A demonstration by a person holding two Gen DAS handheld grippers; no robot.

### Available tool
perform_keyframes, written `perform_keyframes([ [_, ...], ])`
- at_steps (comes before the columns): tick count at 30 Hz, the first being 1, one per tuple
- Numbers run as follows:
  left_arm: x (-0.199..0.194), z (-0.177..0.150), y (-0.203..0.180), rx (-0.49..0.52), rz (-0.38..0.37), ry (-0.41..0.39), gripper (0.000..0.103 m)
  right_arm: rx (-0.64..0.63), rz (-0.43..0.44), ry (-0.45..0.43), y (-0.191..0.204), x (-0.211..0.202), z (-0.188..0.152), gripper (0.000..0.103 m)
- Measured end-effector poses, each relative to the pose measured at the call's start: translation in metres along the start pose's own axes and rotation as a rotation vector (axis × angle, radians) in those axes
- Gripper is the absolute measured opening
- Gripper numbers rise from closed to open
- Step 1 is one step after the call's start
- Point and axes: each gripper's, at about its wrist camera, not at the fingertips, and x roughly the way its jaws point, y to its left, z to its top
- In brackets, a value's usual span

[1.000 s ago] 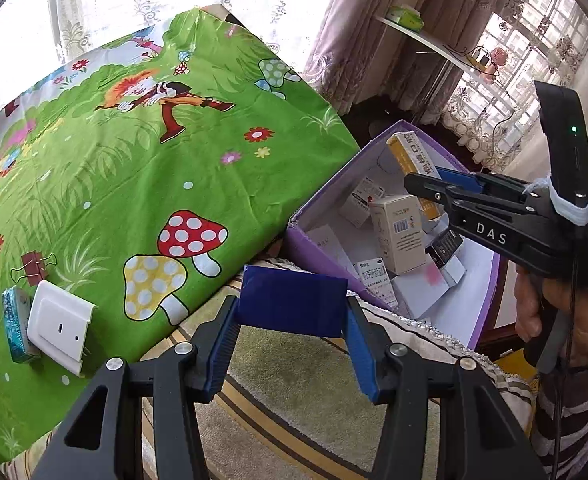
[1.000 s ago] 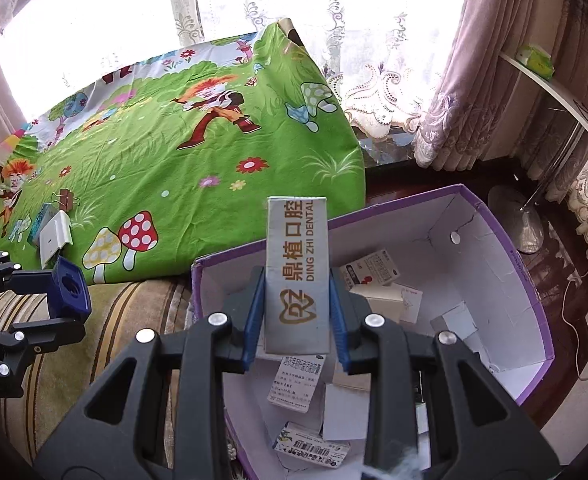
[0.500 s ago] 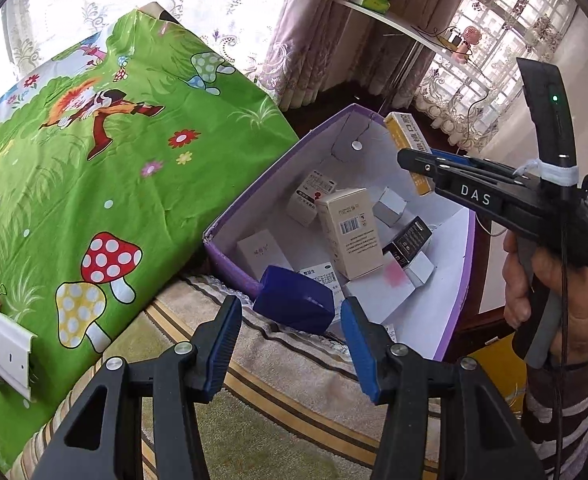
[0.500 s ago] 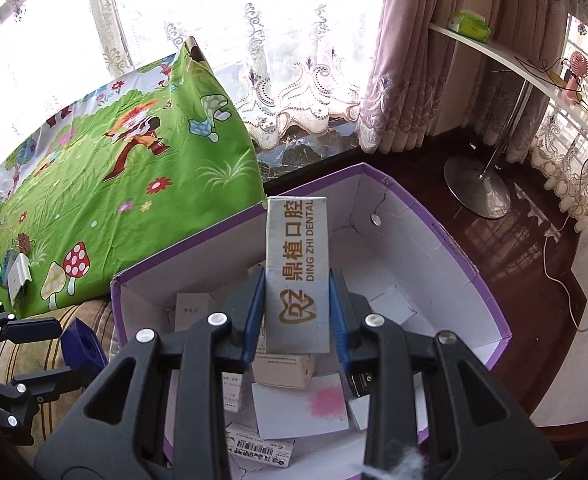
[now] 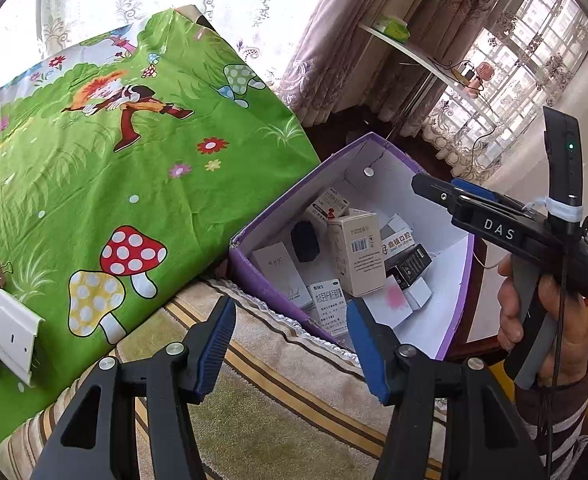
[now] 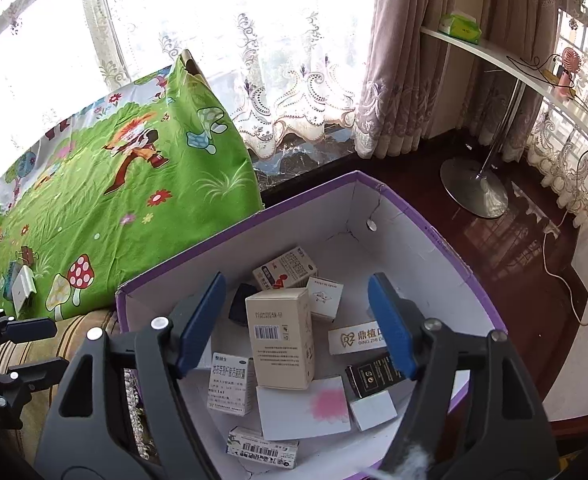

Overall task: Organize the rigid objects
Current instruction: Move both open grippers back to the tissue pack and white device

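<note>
Left wrist: left gripper (image 5: pixel 290 344) fingers opening, nothing between them; dark blue box (image 5: pixel 305 241) lies inside purple box (image 5: pixel 254 272).
Right wrist: right gripper (image 6: pixel 296 326) fingers opening, released; white dental box (image 6: pixel 352 338) lies in the purple box, among cartons.

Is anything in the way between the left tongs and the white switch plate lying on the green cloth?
Nothing visible. The left tongs, jaws opening with nothing between them, hang over the striped cushion; only bare green cartoon-print cloth separates them from the white plastic switch plate.
</note>
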Motion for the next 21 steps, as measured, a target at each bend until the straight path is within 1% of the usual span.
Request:
perform_keyframes([
  [2, -0.011, 0.001, -0.002, 0.021, 0.009, -0.056, 0.059, -0.001, 0.019, -0.037, 0.003, -0.008, 0.003, 0.086],
  [3, -0.019, 0.001, -0.006, 0.048, 0.03, -0.1, 0.059, -0.001, 0.023, -0.055, 0.005, -0.014, 0.005, 0.088],
  [4, -0.029, 0.001, -0.011, 0.081, 0.069, -0.157, 0.061, -0.005, 0.022, -0.079, 0.009, -0.02, 0.007, 0.091],
  [6, -0.047, 0.003, -0.018, 0.119, 0.154, -0.254, 0.074, -0.022, 0.01, -0.117, 0.017, -0.031, 0.012, 0.094],
  [8, -0.061, 0.005, -0.018, 0.118, 0.183, -0.323, 0.077, -0.038, -0.008, -0.147, 0.026, -0.04, 0.016, 0.097],
  [10, -0.074, 0.007, -0.01, 0.088, 0.205, -0.378, 0.077, -0.044, -0.018, -0.163, 0.035, -0.048, 0.021, 0.1],
  [11, -0.08, 0.008, -0.006, 0.084, 0.227, -0.407, 0.078, -0.047, -0.029, -0.168, 0.039, -0.05, 0.022, 0.1],
  [13, -0.092, 0.008, 0.001, 0.095, 0.309, -0.465, 0.08, -0.059, -0.054, -0.188, 0.05, -0.056, 0.025, 0.1],
  [14, -0.098, 0.008, 0.004, 0.1, 0.343, -0.49, 0.083, -0.066, -0.056, -0.206, 0.055, -0.06, 0.026, 0.1],
  [16, -0.111, 0.009, 0.014, 0.099, 0.376, -0.53, 0.084, -0.077, -0.051, -0.244, 0.065, -0.067, 0.027, 0.101],
  [18, -0.123, 0.011, 0.027, 0.074, 0.421, -0.564, 0.086, -0.086, -0.048, -0.276, 0.077, -0.072, 0.03, 0.101],
  [20, -0.135, 0.012, 0.043, 0.063, 0.462, -0.605, 0.086, -0.093, -0.022, -0.316, 0.088, -0.077, 0.031, 0.101],
  [21, -0.139, 0.012, 0.05, 0.064, 0.48, -0.611, 0.086, -0.095, 0.001, -0.333, 0.094, -0.079, 0.032, 0.101],
])
